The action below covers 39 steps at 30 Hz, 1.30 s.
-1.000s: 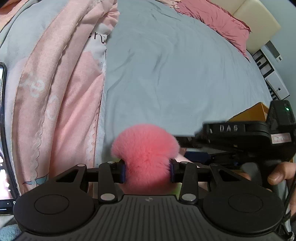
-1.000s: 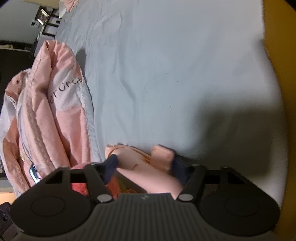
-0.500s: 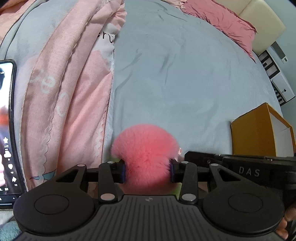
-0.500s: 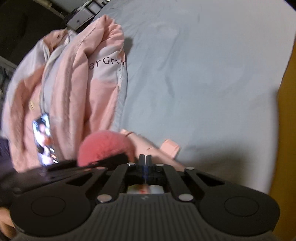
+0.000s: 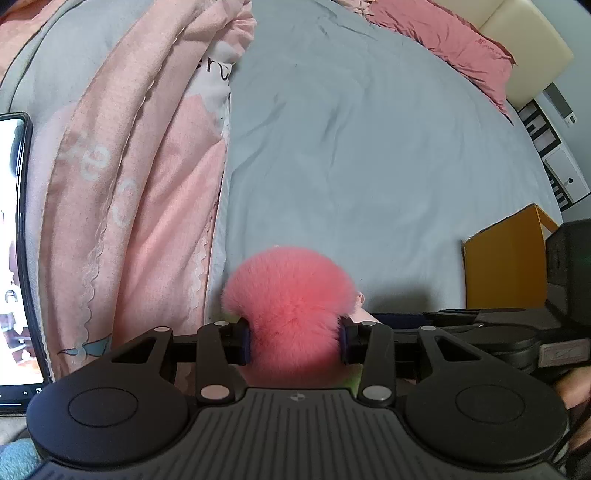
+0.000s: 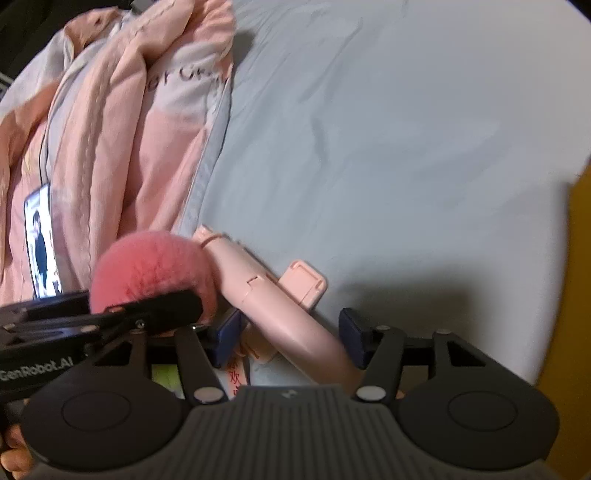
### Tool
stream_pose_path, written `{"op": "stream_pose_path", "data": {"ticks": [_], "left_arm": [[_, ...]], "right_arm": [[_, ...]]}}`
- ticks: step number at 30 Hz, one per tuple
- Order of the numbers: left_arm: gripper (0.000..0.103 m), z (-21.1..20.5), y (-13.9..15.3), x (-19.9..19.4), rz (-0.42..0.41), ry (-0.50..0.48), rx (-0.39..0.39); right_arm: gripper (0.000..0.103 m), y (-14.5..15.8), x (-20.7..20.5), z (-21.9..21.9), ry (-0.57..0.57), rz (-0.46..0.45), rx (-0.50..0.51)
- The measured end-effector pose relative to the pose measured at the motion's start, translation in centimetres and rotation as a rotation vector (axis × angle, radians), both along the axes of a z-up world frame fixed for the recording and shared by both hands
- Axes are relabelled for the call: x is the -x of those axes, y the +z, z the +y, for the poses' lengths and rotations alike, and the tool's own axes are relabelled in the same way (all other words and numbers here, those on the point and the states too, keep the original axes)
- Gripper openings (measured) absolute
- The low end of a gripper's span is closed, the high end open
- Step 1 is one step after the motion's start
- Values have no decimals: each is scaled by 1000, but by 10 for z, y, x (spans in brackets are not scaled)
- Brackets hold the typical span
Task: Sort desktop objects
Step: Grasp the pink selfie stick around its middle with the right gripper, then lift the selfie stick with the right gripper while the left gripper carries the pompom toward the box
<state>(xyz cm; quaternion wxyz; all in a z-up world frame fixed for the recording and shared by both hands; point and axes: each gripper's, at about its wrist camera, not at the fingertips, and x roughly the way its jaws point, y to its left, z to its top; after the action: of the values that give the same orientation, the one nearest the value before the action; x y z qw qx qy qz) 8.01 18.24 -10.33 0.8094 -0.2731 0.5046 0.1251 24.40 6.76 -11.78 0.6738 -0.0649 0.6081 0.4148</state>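
Nearest the lens in the left wrist view, the left gripper (image 5: 294,341) has its jaws clamped on a pink fur pompom (image 5: 290,295), the fur bulging above and between the two dark pads. In the right wrist view, the right gripper (image 6: 291,332) stands with its jaws apart; they have just been opening, and a pale pink folding handle, possibly a selfie stick (image 6: 275,295), lies between them without either pad visibly pressing on it. The stick's long axis runs obliquely, from low near the right-hand pad up and away to the left toward the pompom, so it crosses the jaw gap at a slant rather than square to it; a small flat clip (image 6: 303,282) juts from its side. The right gripper is the nearer to the stick, and a grasp would, by judgement, call for rolling the wrist until the pads face the shaft's sides. Whether the pompom is attached to the stick cannot be told. Both things rest low over the grey-blue bedsheet (image 5: 369,155). Beyond lie a pink quilt (image 5: 140,166) with a lit phone (image 5: 13,251) at its edge, an open yellow cardboard box (image 5: 506,262) at right, and farthest a pink pillow (image 5: 443,33).
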Motion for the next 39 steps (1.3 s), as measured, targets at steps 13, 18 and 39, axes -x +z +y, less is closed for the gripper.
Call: {"op": "stream_pose_path", "data": {"ticks": [13,18,39], "left_arm": [[46,2,-1,3,1,1,7],[46,2,1,5,-14,2,10],[46,-4,27,17,-131,-34,8]], "right_arm": [[34,5,35,17,158,-227,88],[29,11,41,13,133,-289,121],[29,131,74,-77,-40,-431,-103]]}}
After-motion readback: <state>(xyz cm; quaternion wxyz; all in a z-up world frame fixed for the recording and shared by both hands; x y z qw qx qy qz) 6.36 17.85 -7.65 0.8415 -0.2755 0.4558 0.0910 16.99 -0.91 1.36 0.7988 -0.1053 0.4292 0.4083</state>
